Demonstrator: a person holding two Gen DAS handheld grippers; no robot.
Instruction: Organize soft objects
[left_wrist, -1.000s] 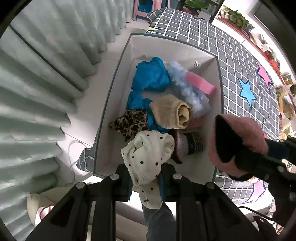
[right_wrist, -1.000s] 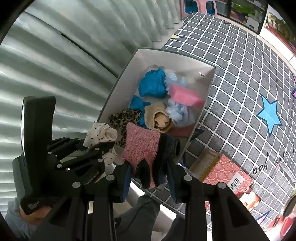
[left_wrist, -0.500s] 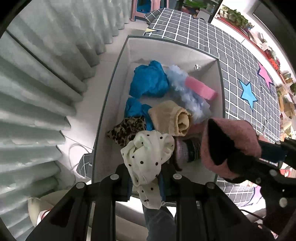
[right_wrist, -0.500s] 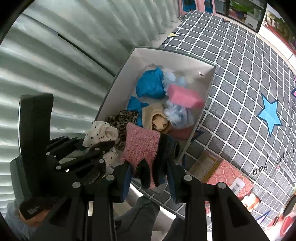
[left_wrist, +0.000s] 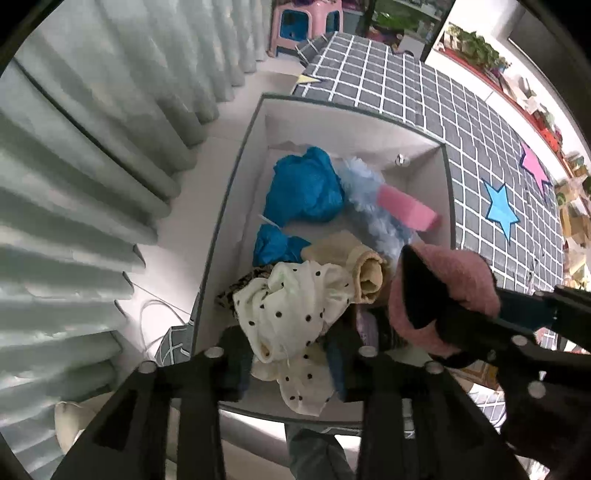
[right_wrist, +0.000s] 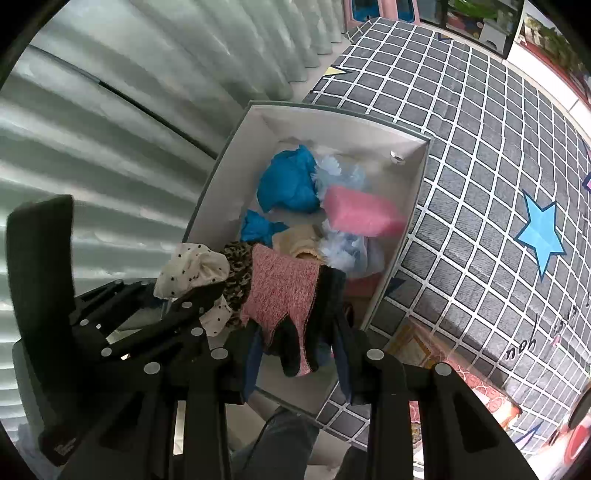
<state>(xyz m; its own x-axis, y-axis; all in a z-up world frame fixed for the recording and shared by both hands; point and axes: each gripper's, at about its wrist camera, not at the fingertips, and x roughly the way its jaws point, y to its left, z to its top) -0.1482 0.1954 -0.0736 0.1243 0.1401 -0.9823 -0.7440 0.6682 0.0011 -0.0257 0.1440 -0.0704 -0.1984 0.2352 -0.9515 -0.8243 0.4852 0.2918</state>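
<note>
Between the left gripper (left_wrist: 291, 363)'s fingers (left_wrist: 236, 365) hangs a cream polka-dot cloth (left_wrist: 291, 306), bunched above the near end of the white storage box (left_wrist: 236, 206). Those fingers have just been spreading, and gaps now show on both sides of the cloth, so they no longer pinch it. Just beside it, the right gripper (right_wrist: 295, 360) pinches a pink and black knitted sock (right_wrist: 284, 295) over the same end of the box. Below lie a leopard-print piece (right_wrist: 236, 273), a tan rolled sock (left_wrist: 365, 273), blue cloths (left_wrist: 303, 188), a pale blue fluffy item (left_wrist: 373, 214) and a pink sponge (right_wrist: 360, 216). The box stands between a grey checked mat (right_wrist: 480, 147) and pale curtains (left_wrist: 74, 184).
</note>
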